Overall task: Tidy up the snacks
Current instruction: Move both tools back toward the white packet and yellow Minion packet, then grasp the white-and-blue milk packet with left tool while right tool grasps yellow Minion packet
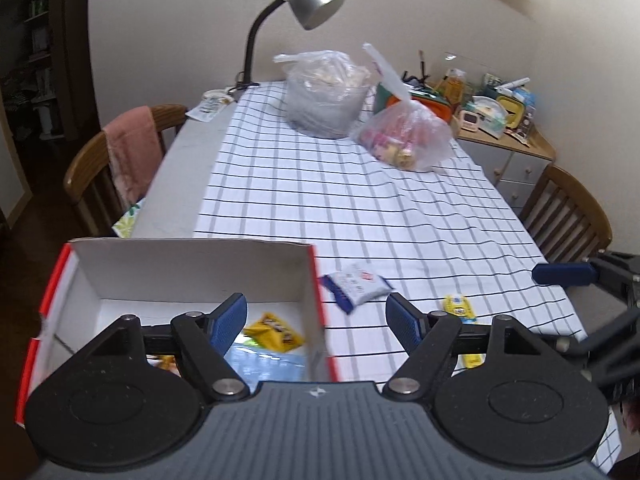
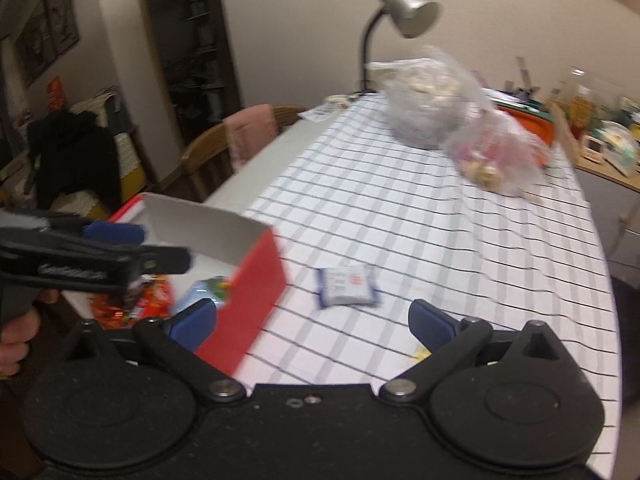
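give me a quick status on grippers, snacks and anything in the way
Left gripper and right gripper open, empty. Yellow snack in red box; blue-white packet on cloth outside. Nothing blocking it.

Dining room with a long table against a pale wall

A checked cloth (image 1: 360, 200) covers most of the table (image 1: 180, 168), leaving a bare grey strip along its left side. A silver desk lamp (image 1: 308, 0) on a black bent neck stands at the far end. Wooden chairs sit on both sides; the left chair (image 1: 92, 172) has a pink towel (image 1: 132, 148) draped over its back. A cluttered low cabinet (image 1: 516, 160) with drawers stands at the far right. A dark bookshelf (image 2: 192, 40) fills the left corner.
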Available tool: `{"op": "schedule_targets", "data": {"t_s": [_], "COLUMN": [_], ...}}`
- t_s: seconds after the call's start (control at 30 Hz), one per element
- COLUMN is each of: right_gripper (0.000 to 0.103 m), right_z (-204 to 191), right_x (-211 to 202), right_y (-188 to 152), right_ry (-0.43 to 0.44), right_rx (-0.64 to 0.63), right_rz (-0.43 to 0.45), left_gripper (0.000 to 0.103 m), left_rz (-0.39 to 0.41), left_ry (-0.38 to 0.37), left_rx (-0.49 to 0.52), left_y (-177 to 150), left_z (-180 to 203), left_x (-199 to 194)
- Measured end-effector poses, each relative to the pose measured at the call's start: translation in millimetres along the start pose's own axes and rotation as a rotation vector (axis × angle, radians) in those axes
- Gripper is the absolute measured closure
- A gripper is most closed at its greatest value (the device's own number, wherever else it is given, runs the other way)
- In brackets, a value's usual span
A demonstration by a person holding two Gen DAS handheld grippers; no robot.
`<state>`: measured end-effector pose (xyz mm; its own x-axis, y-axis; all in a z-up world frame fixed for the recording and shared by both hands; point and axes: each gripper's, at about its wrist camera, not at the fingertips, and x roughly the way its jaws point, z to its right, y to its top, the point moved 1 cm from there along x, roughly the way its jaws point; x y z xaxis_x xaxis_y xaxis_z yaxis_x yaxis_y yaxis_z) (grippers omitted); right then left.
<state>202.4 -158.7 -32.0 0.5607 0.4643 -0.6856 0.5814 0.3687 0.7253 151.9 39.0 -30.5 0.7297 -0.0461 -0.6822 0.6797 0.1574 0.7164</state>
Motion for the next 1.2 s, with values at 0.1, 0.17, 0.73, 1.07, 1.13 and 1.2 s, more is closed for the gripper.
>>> {"op": "schedule_targets", "data": {"t_s": [0.1,0.17,0.73,1.07,1.13,1.2], "right_gripper": [0.0,0.001,0.001,0.001,0.002,0.003], "right_z": [29,45,131,129,127,127], "right_x": [-6,-8,11,54,65,78], "right_y": [-5,-10,-50,-53,-53,-53], "right_ry": [-0.039,-0.061,-0.067,-0.024,-0.025,-0.031], "right_rx": [0.038,0.051,0.093,0.126,0.142,0.168], "right_rz": [-0.001,-0.006,-0.129,-0.207,-0.223,-0.244], "left_gripper": [0.027,0.027,0.027,0.027,0.027,0.027], "left_rz": [-0.011,-0.023,-0.156,-0.393,-0.438,-0.457], "left_ry": [-0.009,-0.012,-0.034,-0.088,-0.085,-0.065], "left_rx": [0.007,0.01,0.175,0.442,0.505,0.565], "left_y": [-2,-3,24,48,45,44], "left_z": [19,31,107,111,110,110], "left_x": [5,10,96,187,202,214]}}
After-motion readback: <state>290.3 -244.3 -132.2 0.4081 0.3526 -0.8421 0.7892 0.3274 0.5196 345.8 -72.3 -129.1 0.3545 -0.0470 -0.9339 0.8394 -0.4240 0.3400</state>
